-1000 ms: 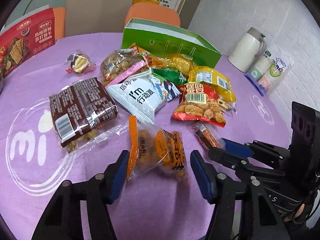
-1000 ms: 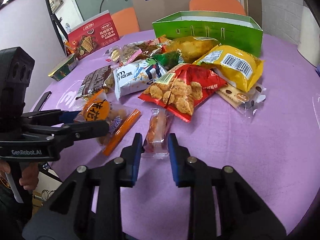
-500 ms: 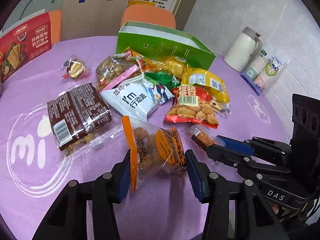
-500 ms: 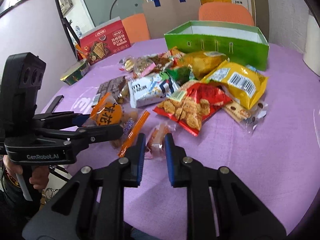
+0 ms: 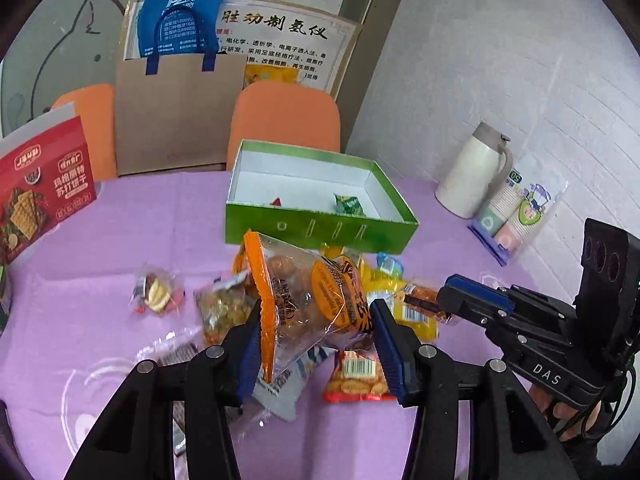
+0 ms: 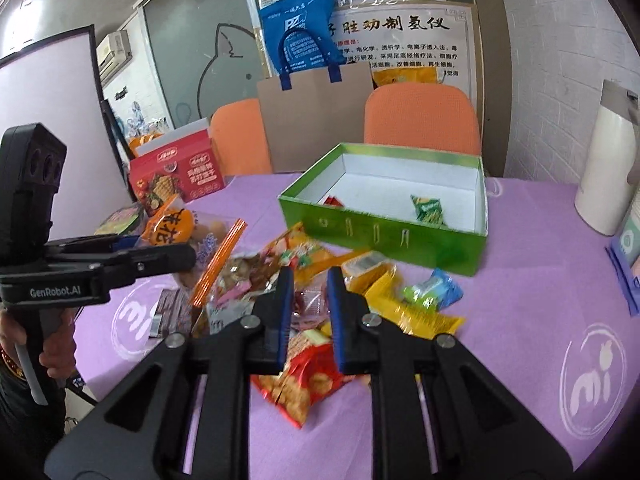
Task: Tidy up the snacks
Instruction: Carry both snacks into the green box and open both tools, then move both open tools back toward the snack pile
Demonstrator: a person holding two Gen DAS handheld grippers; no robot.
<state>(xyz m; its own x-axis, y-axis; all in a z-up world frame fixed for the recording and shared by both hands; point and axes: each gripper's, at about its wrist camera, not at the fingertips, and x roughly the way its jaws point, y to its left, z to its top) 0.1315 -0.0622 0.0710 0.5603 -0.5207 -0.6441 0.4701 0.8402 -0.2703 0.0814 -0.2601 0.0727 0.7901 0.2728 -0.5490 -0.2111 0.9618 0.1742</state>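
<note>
Both grippers hold snack packets in front of the green box.

The left gripper (image 5: 314, 334) is clamped on an orange-edged clear snack bag (image 5: 304, 300), lifted above the snack pile (image 5: 360, 368). The right gripper (image 6: 308, 312), nearly closed, pinches a small clear packet (image 6: 307, 305) above the same pile. The green box (image 5: 320, 232), beyond the pile on the purple tablecloth (image 5: 100, 248), contains a small green packet (image 5: 349, 205).

Box (image 5: 320, 232) is mostly bare inside, just a green packet (image 5: 349, 205) and a red one (image 5: 275, 201) on the floor, so there's room to drop in from above, but the snack pile (image 6: 320, 264) crowds its front wall and the jug (image 5: 472, 172) stands off to its right.
</note>
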